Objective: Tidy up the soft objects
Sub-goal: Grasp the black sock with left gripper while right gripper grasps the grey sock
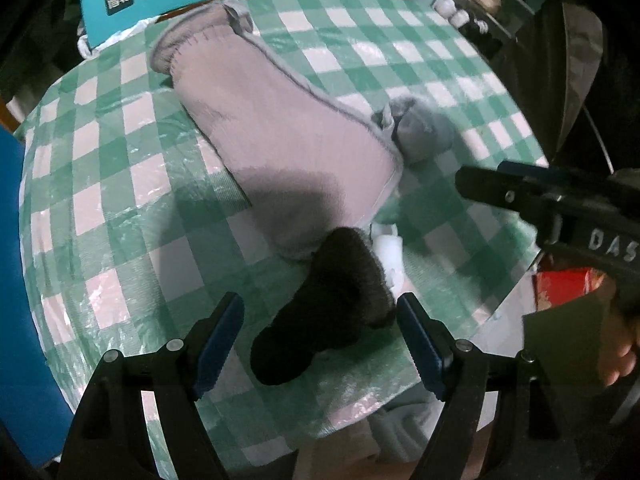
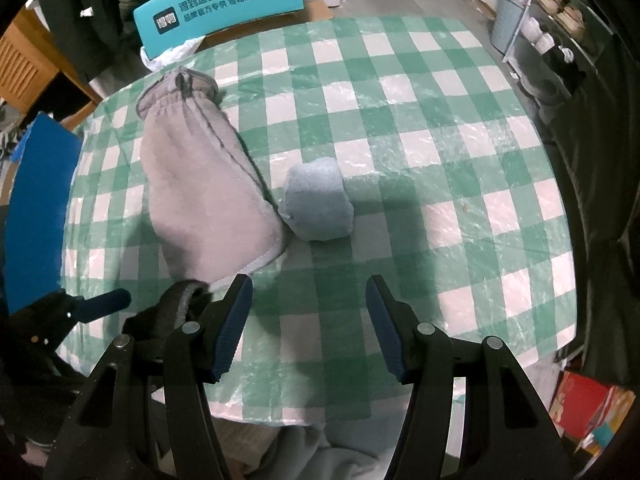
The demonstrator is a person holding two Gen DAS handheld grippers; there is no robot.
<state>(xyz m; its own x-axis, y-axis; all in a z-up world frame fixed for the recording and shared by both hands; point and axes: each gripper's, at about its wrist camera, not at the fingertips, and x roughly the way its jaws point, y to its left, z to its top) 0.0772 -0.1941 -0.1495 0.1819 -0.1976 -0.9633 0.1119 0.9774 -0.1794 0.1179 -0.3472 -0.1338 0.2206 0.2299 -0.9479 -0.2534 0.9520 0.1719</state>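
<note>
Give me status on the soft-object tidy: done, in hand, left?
Done: pink-grey garment lies folded, blue-grey roll beside it. In hand: nothing gripped; open left gripper straddles the dark sock. Right gripper is open, empty. Left: the sock.

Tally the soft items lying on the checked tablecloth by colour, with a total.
Pinkish-grey: 1, the folded garment
Blue-grey: 1, the rolled bundle
Black: 1, the dark sock, lying between the open left gripper jaws
White: 1, a small white piece, partly hidden
Total: 4
</note>
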